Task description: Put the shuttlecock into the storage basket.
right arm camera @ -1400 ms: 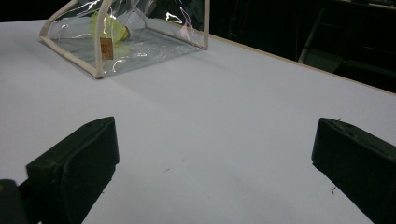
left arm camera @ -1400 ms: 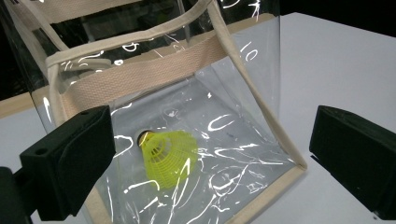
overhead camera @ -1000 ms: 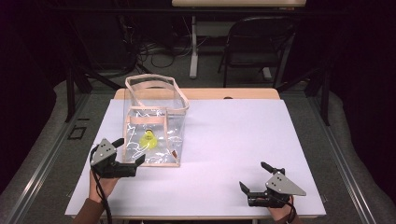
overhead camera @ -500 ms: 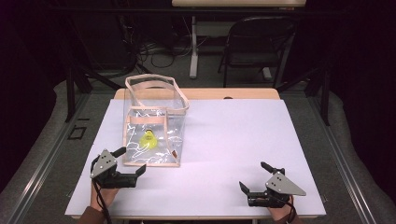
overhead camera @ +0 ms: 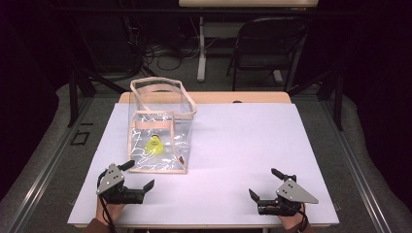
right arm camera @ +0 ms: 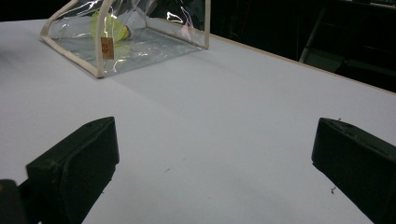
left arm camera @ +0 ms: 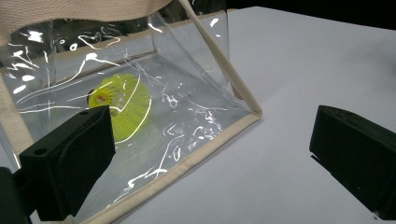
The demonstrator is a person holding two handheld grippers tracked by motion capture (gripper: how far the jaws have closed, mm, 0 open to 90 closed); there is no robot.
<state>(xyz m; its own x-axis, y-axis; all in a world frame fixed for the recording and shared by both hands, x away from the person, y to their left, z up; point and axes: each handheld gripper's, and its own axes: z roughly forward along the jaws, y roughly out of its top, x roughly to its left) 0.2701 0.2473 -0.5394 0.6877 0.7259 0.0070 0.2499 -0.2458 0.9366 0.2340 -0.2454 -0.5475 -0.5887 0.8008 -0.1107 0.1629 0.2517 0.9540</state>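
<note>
Table [overhead camera: 233, 145] covered by a pale lavender-white sheet, seen from above in a dark room; a strip of bare wood shows along its far edge. Beyond the table, a dark folding chair [overhead camera: 265, 43] stands on grey floor beside a white post [overhead camera: 201, 48], with loose cables [overhead camera: 160, 53] lying on the floor to the left of the post. A second pale tabletop edge [overhead camera: 248, 3] crosses the top of the high view.

Clear plastic bag [overhead camera: 158, 128] with cream fabric trim and handles stands upright on the left half of the sheet, its mouth open upward. A yellow shuttlecock [overhead camera: 154, 145] lies inside on the bag's floor; in the left gripper view the shuttlecock [left arm camera: 123, 105] appears through the transparent wall, behind the near jaw.

Left gripper [overhead camera: 141, 177] rests at the near left edge, just in front of the bag's near corner, jaws spread wide and holding nothing. Right gripper [overhead camera: 265, 184] rests at the near right edge, well apart from the bag, jaws likewise spread and holding nothing. In the right gripper view the bag [right arm camera: 135, 28] lies far across bare sheet, with a small tan label [right arm camera: 107, 47] on its side seam.
</note>
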